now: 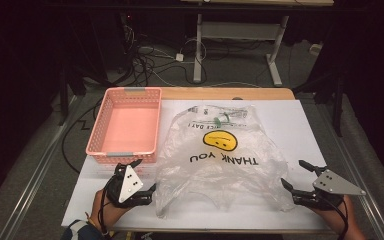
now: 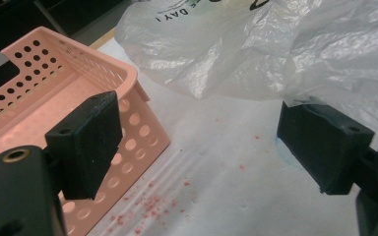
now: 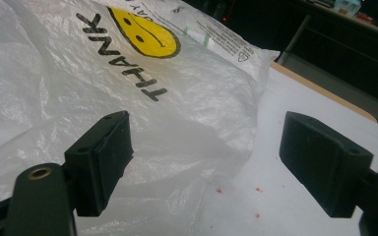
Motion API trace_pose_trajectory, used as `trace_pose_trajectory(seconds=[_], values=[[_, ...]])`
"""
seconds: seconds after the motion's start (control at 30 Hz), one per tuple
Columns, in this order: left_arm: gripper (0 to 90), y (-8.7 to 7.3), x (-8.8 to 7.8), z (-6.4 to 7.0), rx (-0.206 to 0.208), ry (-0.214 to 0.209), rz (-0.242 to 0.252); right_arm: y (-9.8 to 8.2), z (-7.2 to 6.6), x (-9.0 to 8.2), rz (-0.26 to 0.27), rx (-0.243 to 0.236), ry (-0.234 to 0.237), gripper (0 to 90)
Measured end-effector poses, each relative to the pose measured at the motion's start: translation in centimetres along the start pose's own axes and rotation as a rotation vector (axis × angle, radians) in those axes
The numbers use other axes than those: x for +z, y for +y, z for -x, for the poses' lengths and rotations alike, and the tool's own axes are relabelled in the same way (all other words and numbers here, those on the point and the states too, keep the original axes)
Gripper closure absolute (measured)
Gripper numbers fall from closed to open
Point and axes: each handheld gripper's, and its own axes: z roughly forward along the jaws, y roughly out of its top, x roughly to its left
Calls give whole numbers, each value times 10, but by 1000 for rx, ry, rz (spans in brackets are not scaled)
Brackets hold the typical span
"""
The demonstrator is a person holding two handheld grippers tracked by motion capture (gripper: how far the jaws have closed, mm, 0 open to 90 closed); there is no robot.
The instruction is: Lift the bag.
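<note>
A clear plastic bag point(image 1: 220, 160) with a yellow smiley and "THANK YOU" print lies crumpled on the white table top point(image 1: 290, 120); it holds some items at its far end. Left of it stands an empty pink perforated basket point(image 1: 127, 125). My left gripper point(image 1: 144, 176) is open near the table's front, between the basket's near corner and the bag's left edge. In the left gripper view the basket point(image 2: 39, 103) is at left and the bag point(image 2: 256, 49) ahead. My right gripper point(image 1: 296, 174) stands open at the bag's right front corner, the bag point(image 3: 128, 98) lying before its jaws.
Small red crumbs point(image 2: 147, 206) dot the white surface near the basket. The wooden table edge point(image 1: 220, 93) shows at the back. Beyond it are a desk frame point(image 1: 240, 35) and cables point(image 1: 150, 60) on the floor. Bare table lies right of the bag.
</note>
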Motion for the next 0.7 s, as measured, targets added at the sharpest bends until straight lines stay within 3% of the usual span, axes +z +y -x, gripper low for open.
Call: trace_pose_trajectory(seconds=[0.7], values=[[167,1,4,-2,4,0,-7,-1,0,2,-7,-15,1,207]])
